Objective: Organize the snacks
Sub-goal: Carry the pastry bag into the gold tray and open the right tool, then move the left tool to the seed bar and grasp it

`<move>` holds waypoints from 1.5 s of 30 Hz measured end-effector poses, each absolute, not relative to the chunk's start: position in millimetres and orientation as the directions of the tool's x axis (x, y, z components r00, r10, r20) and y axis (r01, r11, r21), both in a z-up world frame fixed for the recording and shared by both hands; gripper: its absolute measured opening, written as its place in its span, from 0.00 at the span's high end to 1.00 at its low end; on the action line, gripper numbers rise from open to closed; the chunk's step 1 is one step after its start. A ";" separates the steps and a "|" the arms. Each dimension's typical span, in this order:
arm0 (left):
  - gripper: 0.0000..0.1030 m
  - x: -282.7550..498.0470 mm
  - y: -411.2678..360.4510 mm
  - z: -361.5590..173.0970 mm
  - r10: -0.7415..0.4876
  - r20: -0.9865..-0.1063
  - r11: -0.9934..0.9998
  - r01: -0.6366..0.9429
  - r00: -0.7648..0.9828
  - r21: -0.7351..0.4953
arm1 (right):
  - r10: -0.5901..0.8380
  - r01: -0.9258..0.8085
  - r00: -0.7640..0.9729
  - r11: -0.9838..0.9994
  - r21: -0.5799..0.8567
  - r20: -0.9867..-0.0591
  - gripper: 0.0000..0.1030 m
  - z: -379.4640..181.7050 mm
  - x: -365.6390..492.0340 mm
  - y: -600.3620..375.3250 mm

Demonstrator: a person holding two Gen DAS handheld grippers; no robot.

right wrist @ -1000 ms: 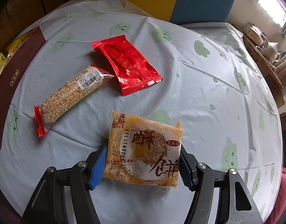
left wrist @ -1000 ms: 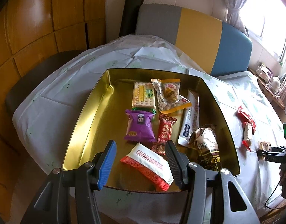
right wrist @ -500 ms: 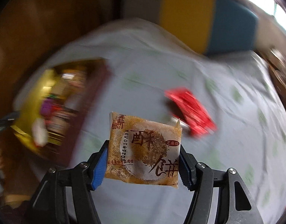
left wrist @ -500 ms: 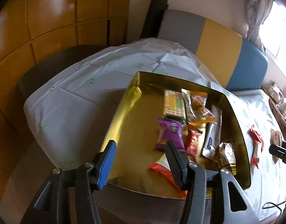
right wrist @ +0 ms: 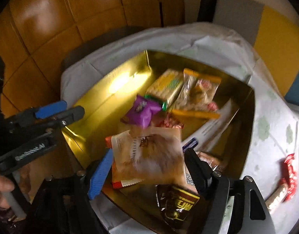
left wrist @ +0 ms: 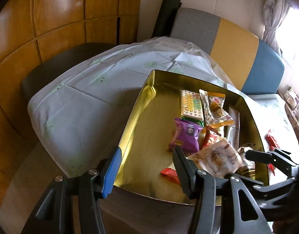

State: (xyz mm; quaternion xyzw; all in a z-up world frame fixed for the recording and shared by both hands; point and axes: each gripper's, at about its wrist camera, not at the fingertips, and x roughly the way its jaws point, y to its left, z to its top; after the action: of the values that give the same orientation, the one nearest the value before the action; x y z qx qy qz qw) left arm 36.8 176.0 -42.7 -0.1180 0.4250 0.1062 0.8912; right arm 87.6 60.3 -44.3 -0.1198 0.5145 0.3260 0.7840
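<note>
Over the near right corner of the gold tin, the right hand-held gripper stays clamped on the pastry packet, which hangs flat directly above the snacks, while the left hand-held gripper waits apart, empty.

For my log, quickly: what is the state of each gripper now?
Left gripper: open, holding nothing.
Right gripper: pastry packet between its fingers above the gold tin; grip unclear, blurred.

The tin, centre frame, is shiny gold inside. In it lie a purple packet, a yellow-green cracker pack and an orange-trimmed clear bag. The tablecloth, left, is pale with faint green motifs.
</note>
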 end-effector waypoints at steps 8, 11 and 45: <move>0.47 40.6 155.5 -37.6 0.067 -0.772 0.968 -0.230 0.631 -0.104 | 0.441 -0.535 0.311 0.813 0.228 -0.842 0.19 -22.0 78.5 9.2; 0.47 41.3 144.8 -35.6 0.048 -0.767 0.974 -0.199 0.640 -0.105 | 0.431 -0.489 0.363 0.843 0.225 -0.826 0.14 -10.4 73.4 -22.3; 0.47 65.3 -51.9 -6.9 -0.252 -0.768 0.922 0.387 0.588 -0.007 | -0.076 0.232 0.388 0.973 0.017 -0.919 0.13 -43.3 105.4 -329.7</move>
State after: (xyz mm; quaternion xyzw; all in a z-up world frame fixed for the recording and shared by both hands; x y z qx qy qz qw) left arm 65.3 -51.9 -6.9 0.0807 0.4166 -0.1800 0.8874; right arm 105.4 -329.7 -43.3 0.0713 0.5455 -0.0928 0.8299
